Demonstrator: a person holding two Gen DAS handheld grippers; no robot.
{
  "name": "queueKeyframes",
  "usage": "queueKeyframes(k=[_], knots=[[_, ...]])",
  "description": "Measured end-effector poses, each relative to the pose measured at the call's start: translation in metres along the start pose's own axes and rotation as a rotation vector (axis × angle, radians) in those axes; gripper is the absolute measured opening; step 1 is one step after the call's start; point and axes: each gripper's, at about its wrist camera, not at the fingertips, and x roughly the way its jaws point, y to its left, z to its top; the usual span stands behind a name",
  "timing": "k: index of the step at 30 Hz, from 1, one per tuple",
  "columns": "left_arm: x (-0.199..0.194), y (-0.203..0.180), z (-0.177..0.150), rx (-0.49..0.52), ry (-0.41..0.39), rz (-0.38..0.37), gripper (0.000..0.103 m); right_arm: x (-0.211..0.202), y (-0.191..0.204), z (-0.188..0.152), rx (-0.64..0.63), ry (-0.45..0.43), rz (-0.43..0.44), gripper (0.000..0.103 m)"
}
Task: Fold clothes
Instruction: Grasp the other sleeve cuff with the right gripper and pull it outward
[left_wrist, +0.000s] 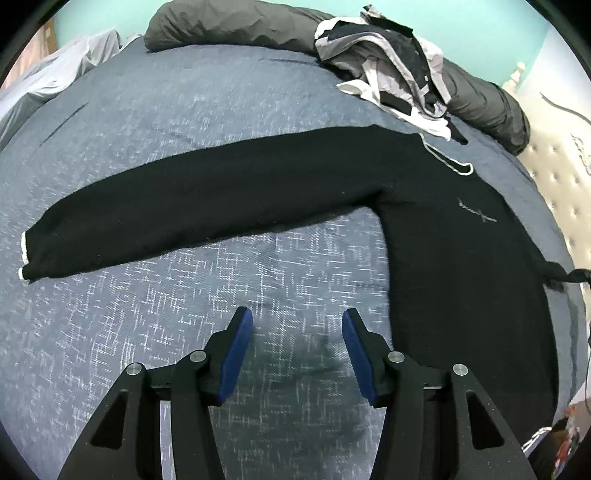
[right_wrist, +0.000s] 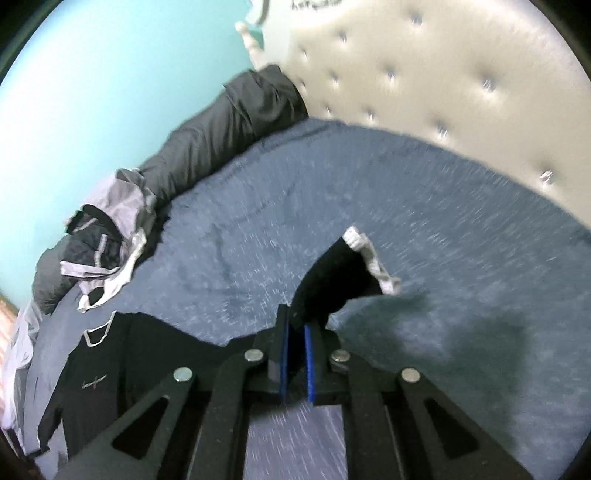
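Two tongs are at work on one black long-sleeved sweater with white trim (left_wrist: 424, 221), which lies spread on the blue woven bedspread (left_wrist: 166, 122). My right tongs (right_wrist: 295, 328) are closed on the end of one sleeve (right_wrist: 343, 273), and its white cuff stands up above the bed; I judge that I hold it so in order to carry this sleeve across the body for the first fold. My left tongs (left_wrist: 297, 332) hang open over bare bedspread with nothing between them, near the other sleeve, probably ready to take it next. Only the left view shows this second sleeve lying straight and flat to its cuff. Only the right view shows the grip itself and the cream tufted headboard (right_wrist: 443, 92) close behind. A heap of grey and black clothes (left_wrist: 388, 62) waits farther back, beside a long dark grey bolster (left_wrist: 229, 26).
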Motion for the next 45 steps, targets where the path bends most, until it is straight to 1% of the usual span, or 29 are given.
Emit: queueKeyframes(k=[3, 9, 10, 11, 12, 13, 14, 15, 17, 19, 21, 23, 25, 27, 29, 30, 31, 32, 34, 35, 38, 43, 45], knots=[[-0.010, -0.001, 0.001, -0.008, -0.013, -0.011, 0.055, -0.023, -0.013, -0.013, -0.022, 0.037, -0.019, 0.006], [-0.029, -0.007, -0.001, 0.002, -0.029, -0.022, 0.056, -0.017, -0.041, -0.065, -0.019, 0.197, -0.051, 0.007], [-0.033, -0.009, -0.001, 0.008, -0.031, -0.020, 0.056, -0.016, -0.042, -0.070, -0.024, 0.206, -0.063, 0.010], [-0.036, -0.009, -0.001, 0.012, -0.033, -0.019, 0.056, -0.017, -0.046, -0.074, -0.015, 0.207, -0.069, 0.015], [-0.038, -0.010, -0.001, 0.016, -0.035, -0.019, 0.057, -0.020, -0.051, -0.075, 0.010, 0.198, -0.079, 0.017], [-0.040, -0.010, -0.001, 0.018, -0.037, -0.018, 0.057, -0.022, -0.056, -0.077, 0.035, 0.189, -0.090, 0.023], [-0.041, -0.011, -0.002, 0.018, -0.037, -0.017, 0.058, -0.027, -0.063, -0.076, 0.069, 0.169, -0.092, 0.030], [-0.040, -0.011, -0.002, 0.018, -0.036, -0.017, 0.058, -0.032, -0.069, -0.075, 0.104, 0.148, -0.094, 0.033], [-0.039, -0.011, -0.003, 0.015, -0.033, -0.016, 0.058, -0.037, -0.079, -0.068, 0.148, 0.124, -0.099, 0.043], [-0.035, -0.012, -0.004, 0.007, -0.024, -0.018, 0.059, -0.042, -0.088, -0.062, 0.192, 0.100, -0.104, 0.050], [-0.031, -0.014, -0.005, 0.008, -0.017, -0.020, 0.059, -0.042, -0.094, -0.055, 0.217, 0.091, -0.082, 0.051], [-0.028, -0.018, -0.006, 0.014, -0.010, -0.021, 0.059, -0.035, -0.095, -0.052, 0.215, 0.106, -0.081, 0.056], [-0.026, -0.021, -0.006, 0.018, -0.006, -0.021, 0.059, -0.021, -0.096, -0.052, 0.218, 0.154, -0.083, 0.057], [-0.024, -0.023, -0.006, 0.021, -0.003, -0.020, 0.059, -0.008, -0.096, -0.054, 0.234, 0.197, -0.079, 0.057], [-0.022, -0.024, -0.005, 0.022, -0.001, -0.019, 0.059, -0.003, -0.090, -0.057, 0.208, 0.207, -0.060, 0.057], [-0.021, -0.024, -0.005, 0.021, 0.000, -0.019, 0.059, 0.000, -0.085, -0.058, 0.183, 0.213, -0.069, 0.057], [-0.020, -0.024, -0.004, 0.020, 0.001, -0.019, 0.059, 0.002, -0.080, -0.059, 0.157, 0.219, -0.079, 0.053], [-0.020, -0.025, -0.004, 0.020, 0.002, -0.019, 0.059, 0.005, -0.076, -0.060, 0.133, 0.231, -0.092, 0.039], [-0.018, -0.026, -0.004, 0.020, 0.003, -0.019, 0.059, 0.007, -0.070, -0.060, 0.103, 0.235, -0.096, 0.024], [-0.018, -0.027, -0.005, 0.022, 0.005, -0.020, 0.059, 0.005, -0.067, -0.058, 0.089, 0.218, -0.094, 0.018], [-0.017, -0.030, -0.007, 0.031, 0.010, -0.021, 0.059, -0.003, -0.056, -0.046, 0.047, 0.150, -0.096, 0.014], [-0.015, -0.030, -0.009, 0.030, 0.016, -0.018, 0.059, -0.017, -0.042, -0.011, -0.017, 0.054, -0.128, 0.012], [-0.014, -0.029, -0.010, 0.027, 0.019, -0.015, 0.059, -0.016, -0.039, 0.002, -0.047, 0.046, -0.147, 0.012]])
